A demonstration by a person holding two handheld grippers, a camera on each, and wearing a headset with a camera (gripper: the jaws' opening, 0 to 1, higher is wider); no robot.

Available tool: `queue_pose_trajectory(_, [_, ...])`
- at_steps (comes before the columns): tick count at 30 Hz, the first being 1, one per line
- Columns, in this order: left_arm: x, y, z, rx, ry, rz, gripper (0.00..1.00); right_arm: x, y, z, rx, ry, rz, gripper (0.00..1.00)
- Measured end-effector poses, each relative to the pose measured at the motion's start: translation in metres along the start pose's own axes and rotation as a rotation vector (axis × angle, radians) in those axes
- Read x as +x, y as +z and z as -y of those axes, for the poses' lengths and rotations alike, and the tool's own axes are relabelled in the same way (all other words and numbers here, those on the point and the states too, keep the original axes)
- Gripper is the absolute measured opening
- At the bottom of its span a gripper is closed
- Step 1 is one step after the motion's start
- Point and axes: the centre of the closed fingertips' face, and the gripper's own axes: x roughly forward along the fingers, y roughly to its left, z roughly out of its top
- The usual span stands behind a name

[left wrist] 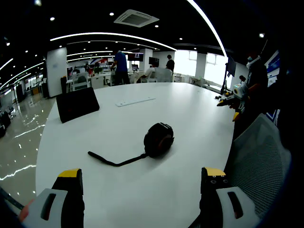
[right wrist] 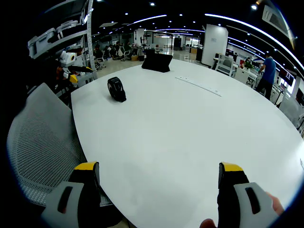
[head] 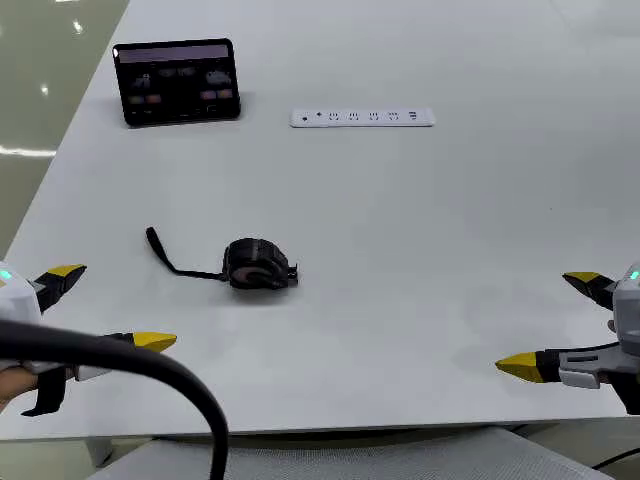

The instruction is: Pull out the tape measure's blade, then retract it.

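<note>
While the yellow-tipped left gripper (head: 110,306) and right gripper (head: 550,322) wait at the white table's (head: 420,220) near edge, jaws spread wide and empty, the round black tape measure (head: 258,264) lies between them and farther in. Its blade looks fully wound in, likely the starting layout. No lettering is legible on it or on the dark propped tablet (head: 177,81).

This is an open-plan office. A big white table (head: 420,300) carries a power strip (head: 362,117) near its far edge and a dark tablet (head: 176,80) toward its far left corner. A mesh chair (right wrist: 38,142) stands at the near edge. Beyond are desks (left wrist: 92,80), people (left wrist: 120,65), shelves (right wrist: 59,35), strip lights (left wrist: 104,34) and a ceiling vent (left wrist: 135,18).
</note>
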Motion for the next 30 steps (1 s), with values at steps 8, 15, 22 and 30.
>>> queue_pose_trajectory(8, [0.001,0.001,0.001,-0.001,-0.006,-0.001,1.00,0.002,0.002,0.001,-0.004,0.005,-0.001,1.00])
queue_pose_trajectory(15, [-0.001,0.000,-0.001,-0.002,-0.002,-0.004,1.00,0.003,0.003,0.002,-0.014,0.010,-0.005,1.00])
queue_pose_trajectory(22, [-0.001,0.003,0.000,0.006,-0.005,0.017,1.00,0.004,0.005,0.004,-0.023,0.009,-0.003,1.00])
queue_pose_trajectory(30, [0.003,0.003,-0.001,0.026,-0.040,-0.008,1.00,0.008,0.014,0.002,-0.032,0.040,0.001,1.00])
